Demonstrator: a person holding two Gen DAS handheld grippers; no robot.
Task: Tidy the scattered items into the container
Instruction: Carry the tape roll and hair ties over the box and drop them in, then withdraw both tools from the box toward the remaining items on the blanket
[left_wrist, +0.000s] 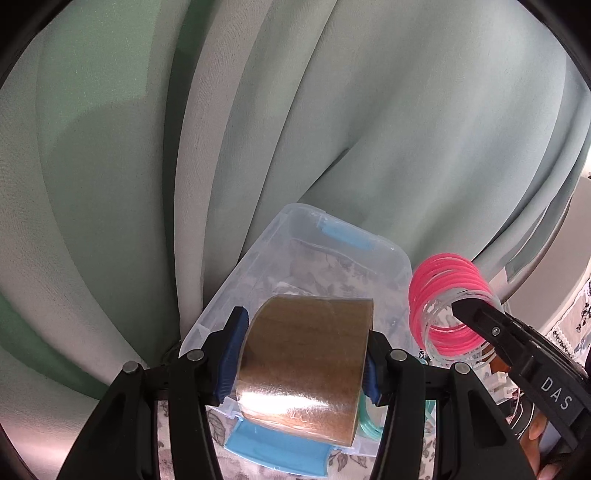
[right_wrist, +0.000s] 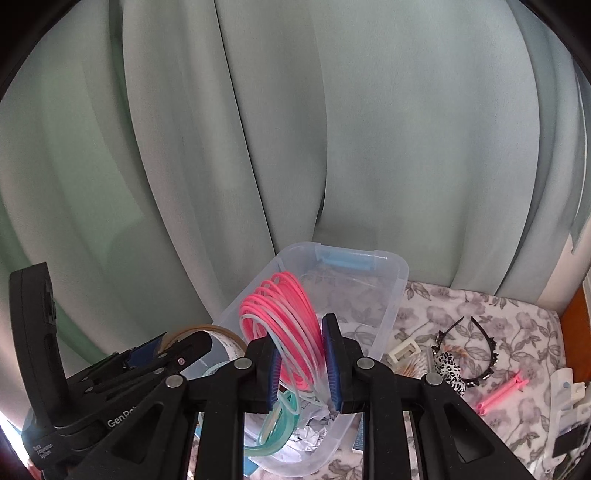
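Clear plastic container (right_wrist: 391, 295) with blue latch handles, lidless, standing on a grey floral cloth (right_wrist: 509, 325) right against the pale green curtain (right_wrist: 332, 129). Inside, at the near end: crumpled white paper (right_wrist: 314, 435) and some mint-green rings (right_wrist: 284, 417).

Above the container's near half, a roll of brown packing tape (left_wrist: 306, 354), pinched across its width between the blue pads (left_wrist: 231, 354) of the left gripper (left_wrist: 301, 356) (jaws partly spread, pressed against both flat sides of the roll). Roll held clear of the container floor, its shiny curved face toward the camera.

Just to the right, a bundle of pink and clear bangles (right_wrist: 284, 332), held upright between the pads of the right gripper (right_wrist: 301, 363) (jaws narrow; pads against the bundle on both sides as far as can be told). Bundle over the container's near part, its lower edge close to the mint-green rings; touching or not, cannot tell.

Further right on the cloth, well apart from the container: a small cream clip (right_wrist: 402, 349), a black studded headband (right_wrist: 480, 347), a leopard-print hair piece (right_wrist: 452, 369), a pair of pink sticks (right_wrist: 498, 397), and some white plastic items (right_wrist: 565, 398) at the frame edge (too blurred to name).

Orange-brown surface (right_wrist: 576, 314) visible beyond the cloth at far right.
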